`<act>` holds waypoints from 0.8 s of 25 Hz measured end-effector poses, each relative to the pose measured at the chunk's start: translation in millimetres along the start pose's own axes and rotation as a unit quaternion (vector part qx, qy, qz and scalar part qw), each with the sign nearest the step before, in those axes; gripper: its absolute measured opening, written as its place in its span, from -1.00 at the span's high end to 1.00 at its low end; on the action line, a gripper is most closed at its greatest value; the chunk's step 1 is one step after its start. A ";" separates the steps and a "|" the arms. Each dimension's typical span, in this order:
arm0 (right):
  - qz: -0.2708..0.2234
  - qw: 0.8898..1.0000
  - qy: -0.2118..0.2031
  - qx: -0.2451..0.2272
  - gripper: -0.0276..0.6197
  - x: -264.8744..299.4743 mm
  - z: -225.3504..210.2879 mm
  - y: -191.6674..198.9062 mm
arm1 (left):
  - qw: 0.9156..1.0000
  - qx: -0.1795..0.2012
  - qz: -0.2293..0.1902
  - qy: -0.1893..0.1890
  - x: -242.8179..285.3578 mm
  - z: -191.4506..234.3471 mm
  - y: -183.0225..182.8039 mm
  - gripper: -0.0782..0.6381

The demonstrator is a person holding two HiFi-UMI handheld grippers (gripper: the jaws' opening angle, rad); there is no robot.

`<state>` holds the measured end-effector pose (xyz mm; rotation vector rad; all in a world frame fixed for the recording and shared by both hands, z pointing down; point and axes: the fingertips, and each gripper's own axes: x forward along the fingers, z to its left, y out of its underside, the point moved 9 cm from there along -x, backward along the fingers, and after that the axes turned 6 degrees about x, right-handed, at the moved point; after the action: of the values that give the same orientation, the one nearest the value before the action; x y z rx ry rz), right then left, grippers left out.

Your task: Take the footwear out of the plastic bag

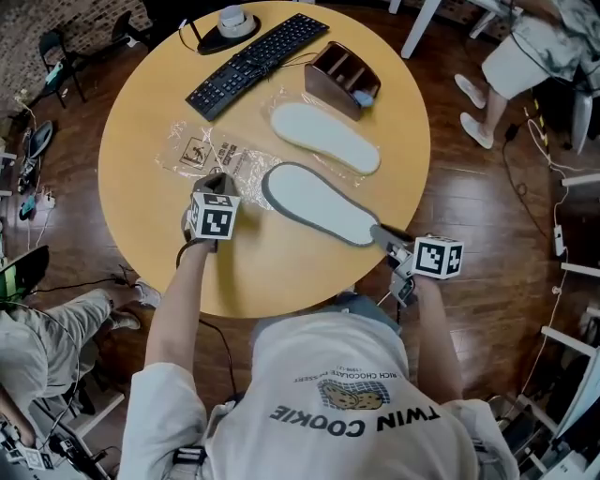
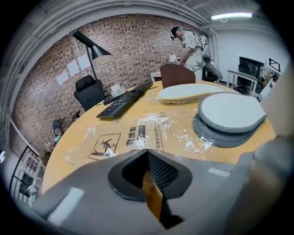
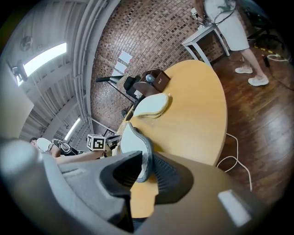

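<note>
Two flat slippers lie on the round wooden table (image 1: 281, 272). The cream one (image 1: 323, 136) rests further back. The grey-rimmed one (image 1: 317, 202) lies nearer, and my right gripper (image 1: 382, 236) is shut on its near end at the table's right front; in the right gripper view the grey rim (image 3: 146, 151) sits clamped between the pads of that gripper (image 3: 144, 167). The clear printed plastic bag (image 1: 211, 155) lies flat to the left, empty. My left gripper (image 1: 219, 180) is shut at the bag's near edge (image 2: 138, 142), which runs in under its closed tips (image 2: 148, 158).
A black keyboard (image 1: 255, 61), a brown desk organiser (image 1: 342, 77) and a lamp base (image 1: 228, 26) stand at the back of the table. A person (image 1: 525, 52) stands by a white table at the upper right. Cables and chairs surround the table on the wooden floor.
</note>
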<state>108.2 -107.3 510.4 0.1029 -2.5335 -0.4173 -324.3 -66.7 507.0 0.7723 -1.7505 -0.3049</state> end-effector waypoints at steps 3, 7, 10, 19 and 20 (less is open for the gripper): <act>0.001 0.998 0.047 -0.037 0.68 -0.2 2.9 -1.5 | 1.000 -0.005 0.000 0.002 -0.3 -0.1 -0.7 0.78; 0.006 0.993 0.085 -0.077 0.66 1.0 14.5 -6.4 | 0.999 -0.022 -0.026 0.006 -10.3 -3.0 -7.9 0.77; 0.007 0.991 0.100 -0.091 0.64 2.8 18.5 -10.2 | 0.997 -0.053 -0.062 0.014 -23.1 -8.8 -17.1 0.77; 0.024 0.979 0.072 -0.189 0.48 -0.1 3.3 -30.3 | 0.982 -0.156 -0.106 -0.021 -58.3 -72.9 -45.8 0.77; 0.031 0.976 0.060 -0.206 0.48 -1.3 1.8 -33.5 | 0.981 -0.161 -0.104 -0.032 -62.4 -82.9 -50.2 0.77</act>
<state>107.9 -138.4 497.7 -0.1058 -2.2741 -0.8719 -221.2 -49.8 458.3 0.7142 -1.6265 -0.7437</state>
